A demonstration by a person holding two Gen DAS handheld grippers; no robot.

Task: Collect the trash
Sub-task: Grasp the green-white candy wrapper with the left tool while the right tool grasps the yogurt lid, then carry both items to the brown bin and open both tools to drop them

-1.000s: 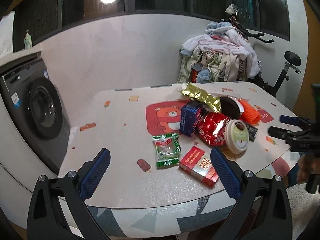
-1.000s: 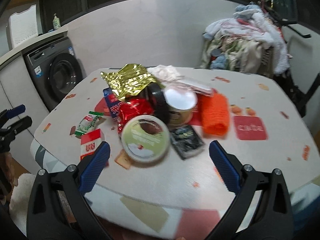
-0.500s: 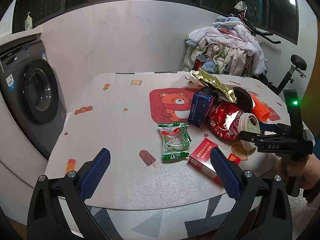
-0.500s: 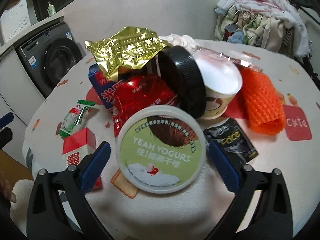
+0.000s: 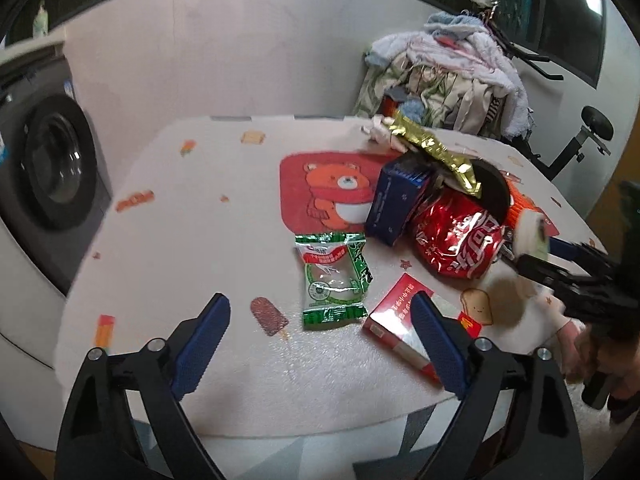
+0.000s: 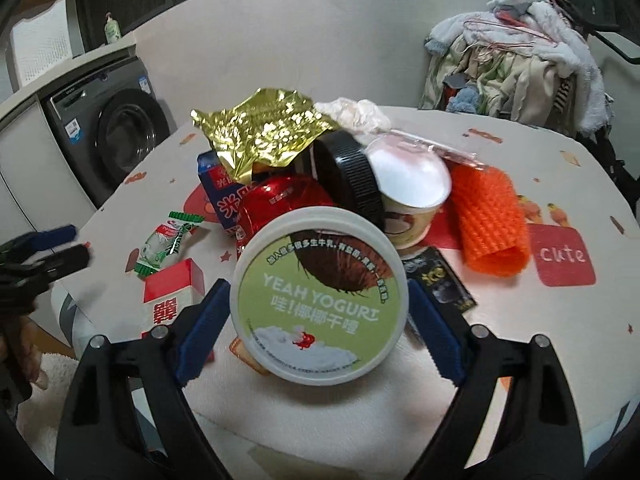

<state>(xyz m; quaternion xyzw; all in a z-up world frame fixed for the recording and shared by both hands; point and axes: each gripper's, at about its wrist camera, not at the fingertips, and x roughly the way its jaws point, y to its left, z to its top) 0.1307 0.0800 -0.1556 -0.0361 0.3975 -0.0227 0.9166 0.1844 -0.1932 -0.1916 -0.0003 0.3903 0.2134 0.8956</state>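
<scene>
Trash lies piled on the table (image 5: 192, 240). In the right wrist view my right gripper (image 6: 316, 320) is open, its pads on either side of a green-lidded yogurt tub (image 6: 320, 300); I cannot tell if they touch it. Behind it are a red foil bag (image 6: 280, 204), gold foil (image 6: 260, 136), black lid (image 6: 352, 180), paper cup (image 6: 408, 188), orange mesh (image 6: 492, 216) and black sachet (image 6: 440, 284). My left gripper (image 5: 320, 344) is open and empty near the front edge, before a green wrapper (image 5: 332, 276) and red box (image 5: 400, 320).
A washing machine (image 5: 44, 168) stands left of the table. A clothes pile (image 5: 444, 76) on a rack and an exercise bike (image 5: 576, 148) stand behind it. A blue carton (image 5: 396, 200) leans against the red bag. The right gripper shows in the left wrist view (image 5: 560, 268).
My right gripper has moved forward until the yogurt tub sits between its pads. My left gripper has moved closer to the table and a little right.
</scene>
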